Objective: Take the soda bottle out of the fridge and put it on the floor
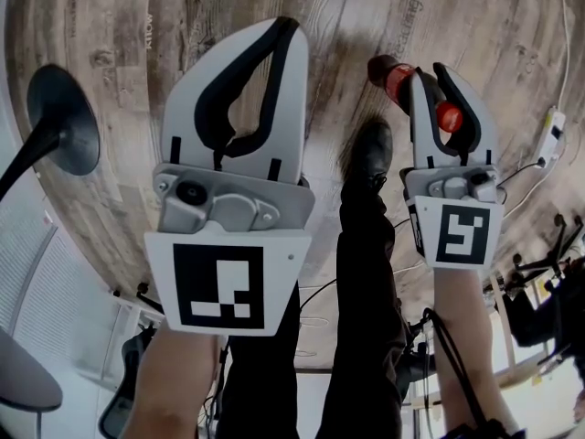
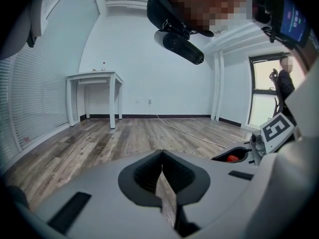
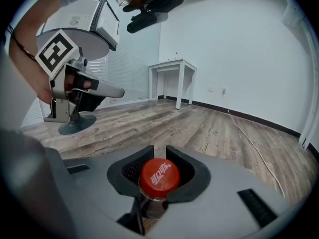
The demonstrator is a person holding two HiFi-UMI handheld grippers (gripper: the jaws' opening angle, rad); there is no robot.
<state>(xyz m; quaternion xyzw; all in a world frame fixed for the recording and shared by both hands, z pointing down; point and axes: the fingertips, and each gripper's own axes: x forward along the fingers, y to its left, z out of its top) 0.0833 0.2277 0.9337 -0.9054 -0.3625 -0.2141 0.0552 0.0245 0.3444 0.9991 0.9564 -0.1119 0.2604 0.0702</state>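
My right gripper [image 1: 430, 73] is shut on the neck of a soda bottle [image 1: 393, 79], a dark bottle with a red label and a red cap [image 3: 159, 177]. The cap sits between the black pads, just under the fingertips, in the right gripper view. The bottle hangs over the wooden floor [image 1: 119, 53], with its lower end pointing away from me. My left gripper [image 1: 285, 27] is held beside it to the left, with its jaws shut tip to tip and nothing between them [image 2: 161, 157]. No fridge is in view.
A white table [image 2: 94, 76] stands against the far wall. A black round chair base [image 1: 62, 117] rests on the floor at the left. A cable [image 2: 185, 131] runs across the boards. My dark trouser leg and shoe [image 1: 370, 154] are between the grippers. A person [image 2: 285, 78] stands by the window.
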